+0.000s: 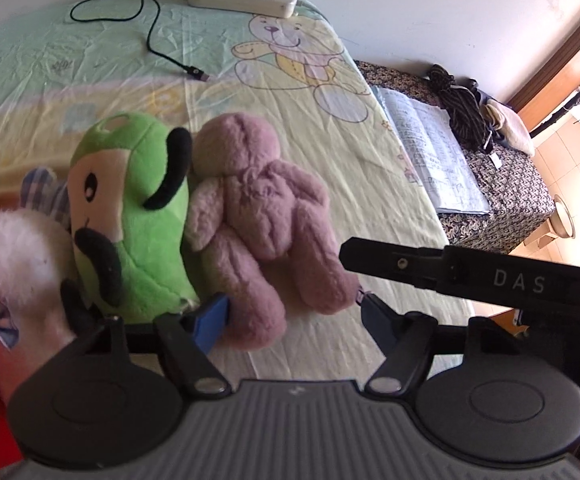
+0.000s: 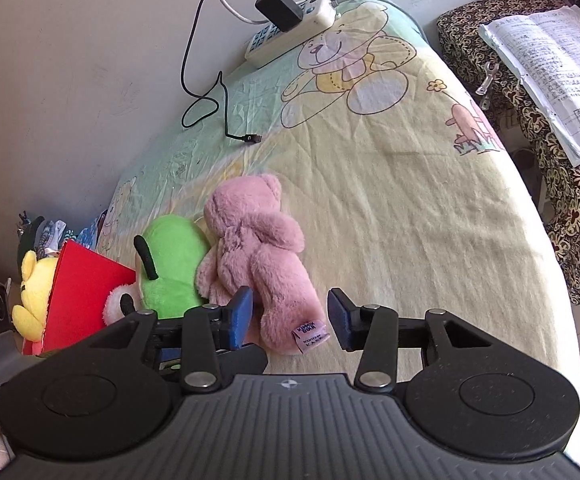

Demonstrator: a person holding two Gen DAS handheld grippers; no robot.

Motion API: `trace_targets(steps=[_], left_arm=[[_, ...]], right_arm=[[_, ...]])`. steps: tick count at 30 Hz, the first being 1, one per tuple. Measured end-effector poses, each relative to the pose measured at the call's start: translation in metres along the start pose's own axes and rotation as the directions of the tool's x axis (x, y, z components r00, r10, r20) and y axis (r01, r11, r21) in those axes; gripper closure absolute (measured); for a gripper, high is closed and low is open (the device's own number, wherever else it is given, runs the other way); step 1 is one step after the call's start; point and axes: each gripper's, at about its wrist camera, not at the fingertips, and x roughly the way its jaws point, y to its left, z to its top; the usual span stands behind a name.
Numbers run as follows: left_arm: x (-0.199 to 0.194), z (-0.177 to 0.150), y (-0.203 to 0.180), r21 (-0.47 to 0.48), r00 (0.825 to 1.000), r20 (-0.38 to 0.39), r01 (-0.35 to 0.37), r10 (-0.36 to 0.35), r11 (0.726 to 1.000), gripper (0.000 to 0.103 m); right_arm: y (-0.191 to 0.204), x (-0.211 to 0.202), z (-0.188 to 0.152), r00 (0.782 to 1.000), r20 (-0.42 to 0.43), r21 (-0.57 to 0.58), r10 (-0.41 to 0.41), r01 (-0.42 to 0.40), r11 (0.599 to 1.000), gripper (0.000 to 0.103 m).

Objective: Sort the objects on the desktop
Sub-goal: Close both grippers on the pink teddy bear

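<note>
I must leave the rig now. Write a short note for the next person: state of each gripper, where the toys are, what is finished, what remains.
Left gripper: open, empty, low over the pink plush bear's legs.
Right gripper: open, empty, its fingers either side of one leg of the same bear.
Toys: the bear lies on the yellow cartoon-print sheet, touching the green plush toy with black antennae; a white fluffy plush is beside that, near a red box and a yellow plush.
Done: nothing gripped; whether any toy is already sorted cannot be told.
Left: probably grasp the bear first.
</note>
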Motion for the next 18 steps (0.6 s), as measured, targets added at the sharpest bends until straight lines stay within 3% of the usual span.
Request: trace_targets(steps=[3, 8, 11, 13, 18], left_arm=[[0.010, 0.004, 0.008, -0.023, 1.000, -0.025, -0.013, 0.013, 1.000, 0.033], [0.014, 0.008, 0.004, -0.005, 1.000, -0.027, -0.013, 0.013, 1.000, 0.029], [0.015, 0.008, 0.001, 0.000, 1.000, -0.027, -0.012, 0.012, 1.000, 0.029], [0.015, 0.007, -0.001, 0.011, 1.000, -0.025, -0.016, 0.017, 1.000, 0.029], [0.011, 0.001, -0.005, 0.040, 0.999, -0.043, 0.004, -0.002, 0.999, 0.033]], right_arm=[[-0.002, 0.012, 0.005, 1.000, -0.015, -0.008, 0.005, -0.005, 1.000, 0.057], [-0.002, 0.032, 0.010, 0.999, -0.045, -0.023, 0.012, -0.013, 1.000, 0.058], [0.003, 0.037, 0.010, 0.999, -0.047, -0.051, 0.014, -0.016, 0.999, 0.062], [0.005, 0.036, 0.010, 0.999, -0.048, -0.073, 0.002, -0.005, 0.997, 0.071], [-0.001, 0.029, 0.008, 0.997, -0.077, -0.050, 0.007, -0.011, 0.999, 0.073]])
